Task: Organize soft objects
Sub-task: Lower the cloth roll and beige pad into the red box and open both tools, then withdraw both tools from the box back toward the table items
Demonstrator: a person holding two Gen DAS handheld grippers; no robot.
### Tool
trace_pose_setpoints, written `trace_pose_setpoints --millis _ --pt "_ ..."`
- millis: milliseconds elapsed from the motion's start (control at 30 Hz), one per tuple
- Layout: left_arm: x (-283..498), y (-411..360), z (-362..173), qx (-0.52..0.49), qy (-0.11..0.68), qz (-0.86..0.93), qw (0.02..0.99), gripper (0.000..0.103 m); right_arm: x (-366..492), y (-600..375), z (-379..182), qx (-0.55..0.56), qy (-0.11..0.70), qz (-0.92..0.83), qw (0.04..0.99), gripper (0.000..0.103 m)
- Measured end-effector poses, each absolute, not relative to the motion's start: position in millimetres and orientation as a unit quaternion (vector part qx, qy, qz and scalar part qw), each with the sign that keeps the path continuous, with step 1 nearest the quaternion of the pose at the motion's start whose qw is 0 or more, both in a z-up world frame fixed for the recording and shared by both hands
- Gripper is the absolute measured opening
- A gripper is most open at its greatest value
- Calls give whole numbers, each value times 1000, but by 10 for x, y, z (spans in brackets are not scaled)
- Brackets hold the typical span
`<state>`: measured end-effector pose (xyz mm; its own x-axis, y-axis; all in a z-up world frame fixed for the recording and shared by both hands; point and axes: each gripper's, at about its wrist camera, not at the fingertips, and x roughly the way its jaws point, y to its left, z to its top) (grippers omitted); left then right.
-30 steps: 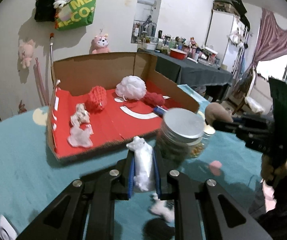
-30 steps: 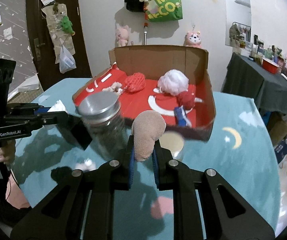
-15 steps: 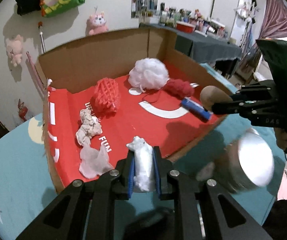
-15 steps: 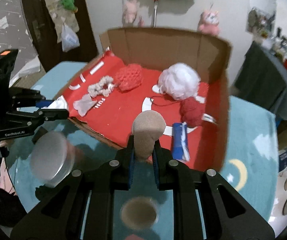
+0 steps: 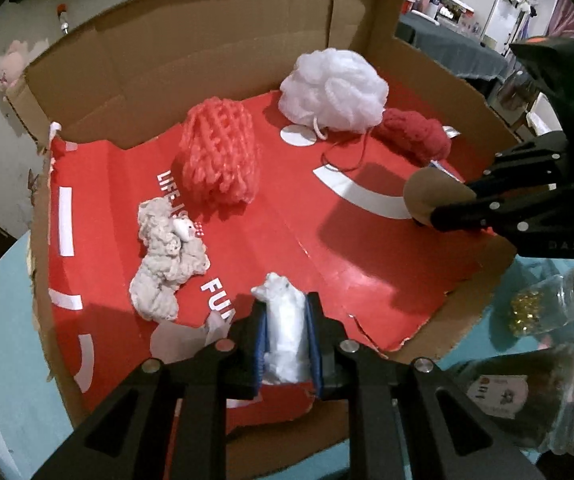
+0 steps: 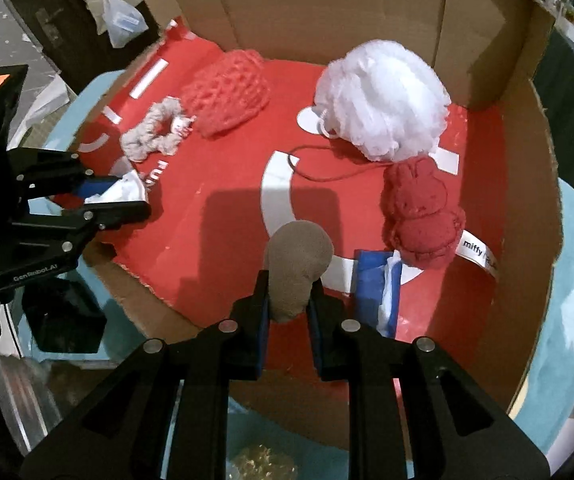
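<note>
Looking down the left wrist view: left gripper (image 5: 287,340) at bottom centre, blue pads clenched on a white crumpled soft wad (image 5: 285,332); its lower end is hidden btwn the fingers. It hangs over the near edge of the cardboard box (image 5: 215,40) w/ red printed floor. Inside: coral foam net (image 5: 219,152) centre-left, grey scrunchie (image 5: 165,256) below it, white bath pouf (image 5: 333,88) upper right, red knit toy (image 5: 413,136) partly behind it. Right gripper (image 5: 427,200) enters from right edge, grasping a tan sponge (image 5: 431,196); only the sponge's rounded end shows. Glass jars (image 5: 547,312) lower right, blurred and cut off.

Right wrist view: right gripper (image 6: 287,304) bottom centre, jaws just starting to ease apart but pads pressing the tan sponge (image 6: 297,264) over the box floor. Blue packet (image 6: 379,292) just right of it, lower part hidden by finger. Red knit toy (image 6: 421,220) w/ "miffy" tag, text cut off. Left gripper (image 6: 119,200) at left edge w/ white wad (image 6: 121,192), mostly hidden.
</note>
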<state>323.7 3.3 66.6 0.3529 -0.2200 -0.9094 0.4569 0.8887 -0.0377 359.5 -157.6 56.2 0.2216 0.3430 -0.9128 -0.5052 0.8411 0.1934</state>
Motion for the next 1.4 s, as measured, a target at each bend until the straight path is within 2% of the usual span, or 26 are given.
trace_pose_setpoints --millis 200,267,367,433,500,600,633,667,733,800,1033,1233,1400 --pt "3275 10 574 124 543 -203 805 18 3686 -1551 483 -79 582 269 763 18" --pt "3265 16 572 127 543 -202 805 22 3701 -1529 465 -86 587 267 760 19" --pt "3288 -5 546 128 547 -202 802 23 3696 -1497 457 -99 589 263 758 22" --pt "3291 -10 543 133 550 -201 800 26 3693 -1480 449 -105 589 259 759 25" --pt "3325 -16 549 136 550 -198 800 33 3694 -1463 446 -111 588 256 759 26" --pt "3341 -32 559 133 552 -198 799 34 3689 -1435 441 -116 589 250 760 30" --pt "3350 -34 559 132 552 -197 799 34 3686 -1422 441 -119 588 247 761 35" --pt "3353 -37 563 132 552 -197 800 34 3681 -1414 443 -123 586 245 763 47" --pt "3362 -12 577 132 549 -195 802 36 3664 -1393 465 -123 579 246 768 55" --pt "3338 18 602 128 544 -195 806 47 3641 -1382 493 -126 574 243 772 55" --pt "3200 92 927 96 509 -197 832 59 3575 -1415 694 -116 561 238 784 56" --pt "2853 167 1349 74 460 -197 862 74 3370 -1568 1047 -97 534 233 807 62" --pt "2521 173 1621 57 427 -200 880 87 3103 -1725 1410 -76 497 229 834 73"
